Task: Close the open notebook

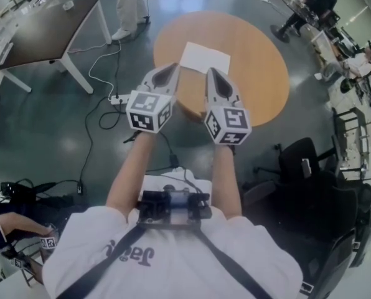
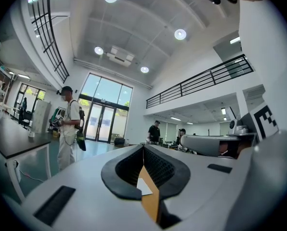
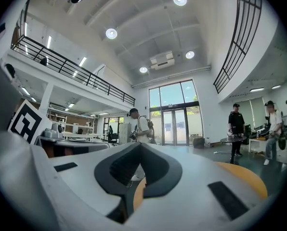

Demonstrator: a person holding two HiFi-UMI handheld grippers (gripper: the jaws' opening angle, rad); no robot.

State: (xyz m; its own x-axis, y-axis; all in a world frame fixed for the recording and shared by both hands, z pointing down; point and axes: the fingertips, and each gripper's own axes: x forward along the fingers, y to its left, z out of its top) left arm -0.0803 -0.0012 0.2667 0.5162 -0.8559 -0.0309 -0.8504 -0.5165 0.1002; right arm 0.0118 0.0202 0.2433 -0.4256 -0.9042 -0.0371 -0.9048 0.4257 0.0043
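A white open notebook is seen lying flat on a round orange-brown wooden table, upper ctr of the head view, on the table's left-of-ctr part. Both tools are held out over the table's near edge, just below the notebook in the frame and not touching it. The left gripper is pointed towards the notebook's lower left corner and the right gripper towards its lower edge. The two are held side by side, near each other but apart.

In the left gripper view the jaws are shown pressed together at the tips w/ nothing pinched. Through the hollow btwn the black pads a strip of the table and a bit of white page are glimpsed at lower ctr. In the right gripper view the jaws are likewise met tip to tip and nothing is held. The orange table top is seen through the hollow and again at the lower right of that frame.

Elsewhere in the head view, a dark rectangular table on white legs is placed at upper left. A white power strip w/ cables is laid on the grey floor, left of the round table. A black office chair is seen at right. A person in white trousers is cut off by the top edge.
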